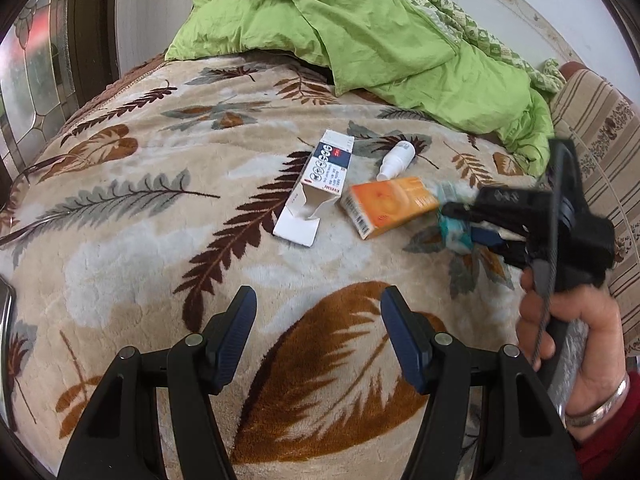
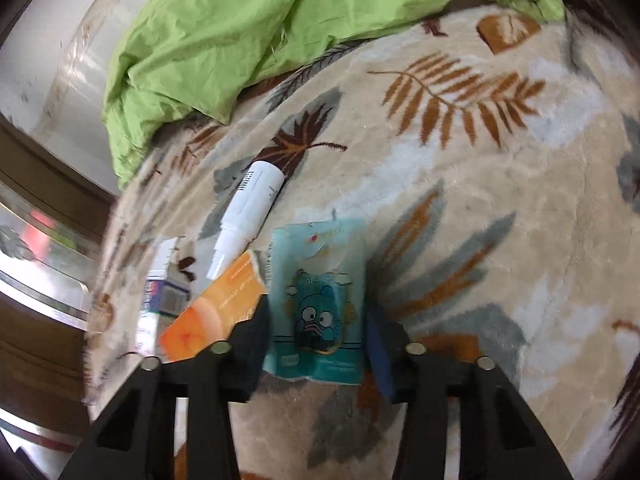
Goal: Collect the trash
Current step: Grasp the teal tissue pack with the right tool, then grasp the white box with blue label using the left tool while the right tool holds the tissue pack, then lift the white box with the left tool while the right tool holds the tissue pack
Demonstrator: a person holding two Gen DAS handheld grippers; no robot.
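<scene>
Teal cartoon packet [image 2: 318,304] lies on the leaf-patterned bed blanket [image 2: 500,240], between the right gripper's [image 2: 320,354] blurred fingers; pad contact cannot be made out. An orange box [image 2: 216,312] touches its left edge. Left gripper [image 1: 318,334] hovers unclenched, empty, well apart.

plush blanket [image 1: 132,240] (fuzzy), glossy teal wrapper [image 2: 318,300], matt cardboard box [image 1: 316,188].

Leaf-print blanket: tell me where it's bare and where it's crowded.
Bare: the wide stretch of blanket left of the white carton, and the patch before the left gripper. Crowded: carton, spray bottle, orange box and teal packet clustered by the right gripper.
</scene>
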